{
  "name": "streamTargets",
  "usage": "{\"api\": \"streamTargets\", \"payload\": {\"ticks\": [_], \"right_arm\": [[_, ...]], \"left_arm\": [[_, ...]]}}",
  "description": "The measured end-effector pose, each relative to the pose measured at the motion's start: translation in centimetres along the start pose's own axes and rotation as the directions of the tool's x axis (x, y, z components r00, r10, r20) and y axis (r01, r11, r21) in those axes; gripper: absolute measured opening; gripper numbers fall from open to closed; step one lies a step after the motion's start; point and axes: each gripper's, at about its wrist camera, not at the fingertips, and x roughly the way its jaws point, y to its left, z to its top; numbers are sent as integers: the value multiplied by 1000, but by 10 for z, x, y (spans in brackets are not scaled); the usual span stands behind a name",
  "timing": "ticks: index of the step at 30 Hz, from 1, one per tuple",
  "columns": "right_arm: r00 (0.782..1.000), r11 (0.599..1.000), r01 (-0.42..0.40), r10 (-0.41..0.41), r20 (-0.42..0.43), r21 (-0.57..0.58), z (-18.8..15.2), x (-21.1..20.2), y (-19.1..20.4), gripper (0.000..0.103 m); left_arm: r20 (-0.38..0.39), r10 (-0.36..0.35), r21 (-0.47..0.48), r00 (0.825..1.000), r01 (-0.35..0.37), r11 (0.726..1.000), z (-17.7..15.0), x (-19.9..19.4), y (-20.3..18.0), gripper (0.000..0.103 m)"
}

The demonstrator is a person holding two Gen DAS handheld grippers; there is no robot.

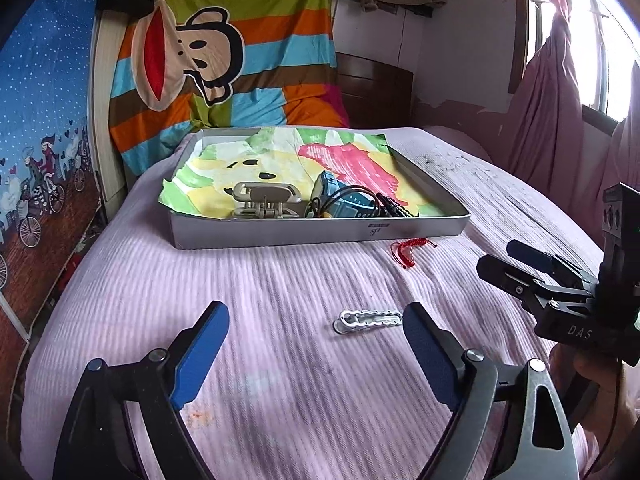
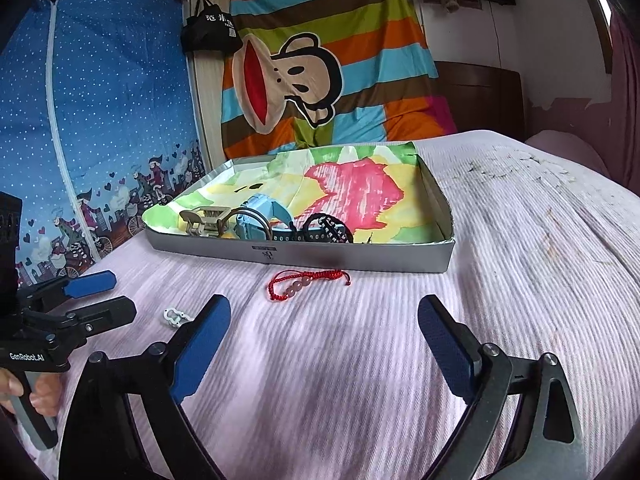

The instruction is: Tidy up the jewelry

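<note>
A grey tray point(image 1: 320, 236) lined with coloured paper lies on the bed. It holds a beige claw clip point(image 1: 264, 200), a blue watch point(image 1: 340, 198) and a black beaded bracelet point(image 1: 394, 208). In front of it lie a red string bracelet point(image 1: 410, 250) point(image 2: 308, 282) and a white hair clip point(image 1: 368, 320) point(image 2: 174, 316). My left gripper point(image 1: 316, 320) point(image 2: 112, 292) is open, with the white clip just beyond its right finger. Also open, my right gripper point(image 2: 324, 312) point(image 1: 504, 260) sits a short way before the red bracelet. Neither holds anything.
A pink ribbed blanket point(image 2: 440, 280) covers the bed. A striped monkey-print cloth point(image 1: 224, 60) hangs behind the tray, with a blue dotted fabric wardrobe point(image 2: 100, 100) at the left. Pink curtains point(image 1: 552, 120) and a window are on the right. A hand point(image 2: 24, 392) grips the left handle.
</note>
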Motion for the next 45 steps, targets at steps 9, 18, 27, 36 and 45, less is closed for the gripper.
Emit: {"api": "streamTargets", "payload": {"ticks": [9,18,27,36,45], "right_arm": [[996,999,-47,47,-77,11,-6,25,2,75],[991,996,-74,80,-107,58,-8,42,-4,71],[990,990,-94,104,-94,105,-9,50,-11,71],[986,989,-118,128,-110,92,-9,59,-6,60],[979,987,-145,153,-136,65,-6,74,4,51]], "left_arm": [[-117,-90,40,989,95,995,0,28,-9,64],[-170,-69,108,983,88,990,3,48,-22,41],[-190,-105,126,976,130,983,3,53,-26,29],[-226,-133,169,965,173,970,-3,53,-36,14],[-196,-92,182,976,129,975,-6,50,-38,13]]}}
